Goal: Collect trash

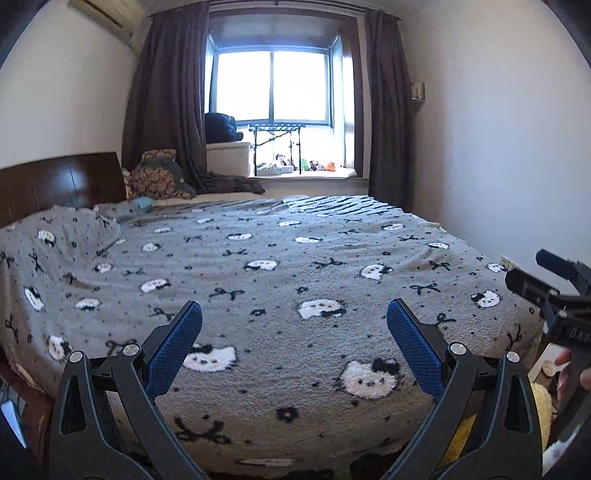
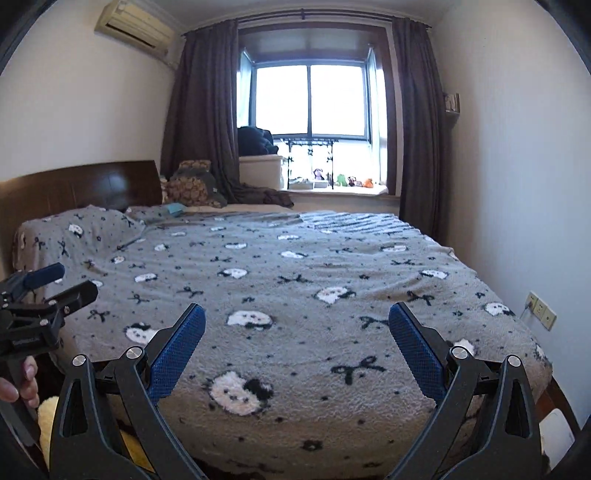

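Over the foot of the bed (image 1: 295, 280), my left gripper (image 1: 294, 328) and right gripper (image 2: 297, 332) hang released, fingers spread, nothing between them.

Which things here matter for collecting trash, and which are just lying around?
For the job: open left gripper; open right gripper; small pale blue item by the pillow, possibly trash.
Just lying about: grey cat-print fleece blanket; brown patterned cushion; small plush toys on windowsill.

bed (image 2: 332, 332): 1 | headboard (image 2: 81, 184): 1 | window (image 2: 310, 99): 1 | curtains (image 2: 201, 122): 2 | air conditioner (image 2: 135, 27): 1 | wall socket (image 2: 541, 311): 1
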Demonstrator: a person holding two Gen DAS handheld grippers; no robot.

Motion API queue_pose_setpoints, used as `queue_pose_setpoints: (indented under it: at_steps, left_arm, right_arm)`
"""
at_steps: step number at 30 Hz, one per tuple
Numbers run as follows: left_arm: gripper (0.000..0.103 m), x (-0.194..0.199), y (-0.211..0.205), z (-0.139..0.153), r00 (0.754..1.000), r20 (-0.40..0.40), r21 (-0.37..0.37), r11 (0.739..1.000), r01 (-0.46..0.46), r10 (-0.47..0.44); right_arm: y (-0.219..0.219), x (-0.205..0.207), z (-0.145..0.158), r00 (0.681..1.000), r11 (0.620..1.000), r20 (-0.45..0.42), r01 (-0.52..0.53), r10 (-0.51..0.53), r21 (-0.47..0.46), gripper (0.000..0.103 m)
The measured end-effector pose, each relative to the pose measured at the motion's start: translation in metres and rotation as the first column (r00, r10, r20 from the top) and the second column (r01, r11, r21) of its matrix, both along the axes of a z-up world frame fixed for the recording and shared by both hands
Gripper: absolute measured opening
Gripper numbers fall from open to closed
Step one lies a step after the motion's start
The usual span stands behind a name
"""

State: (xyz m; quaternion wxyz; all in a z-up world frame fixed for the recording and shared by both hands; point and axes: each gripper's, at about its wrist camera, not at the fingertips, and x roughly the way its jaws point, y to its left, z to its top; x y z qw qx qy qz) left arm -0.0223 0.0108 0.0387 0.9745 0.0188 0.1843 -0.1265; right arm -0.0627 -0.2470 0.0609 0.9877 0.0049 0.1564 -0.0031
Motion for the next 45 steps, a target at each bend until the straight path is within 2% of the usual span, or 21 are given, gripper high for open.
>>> queue_pose_setpoints:
  at_steps: [7,16,45]
  left_arm:
    - [0.095,-0.001,0.004,-0.012,0.999,-0.032,-0.037,0.999,0.006,-0.007]
    - [0.095,-0.001,0.009,-0.012,0.999,-0.033,-0.052,0.999,-0.013,0.011]
    - [0.095,-0.004,0.011,-0.008,0.999,-0.023,-0.052,0.998,-0.029,0.027]
  right_arm:
    - [0.0,-0.004,-0.016,0.999,0.999,-0.017,0.043,-0.042,0.018,0.1]
    - [-0.001,-0.007,-0.016,0.999,0.998,-0.006,0.047,-0.047,0.031,0.1]
    - [0.008,-0.007,-0.017,0.999,0.999,-0.007,0.037,-0.037,0.021,0.1]
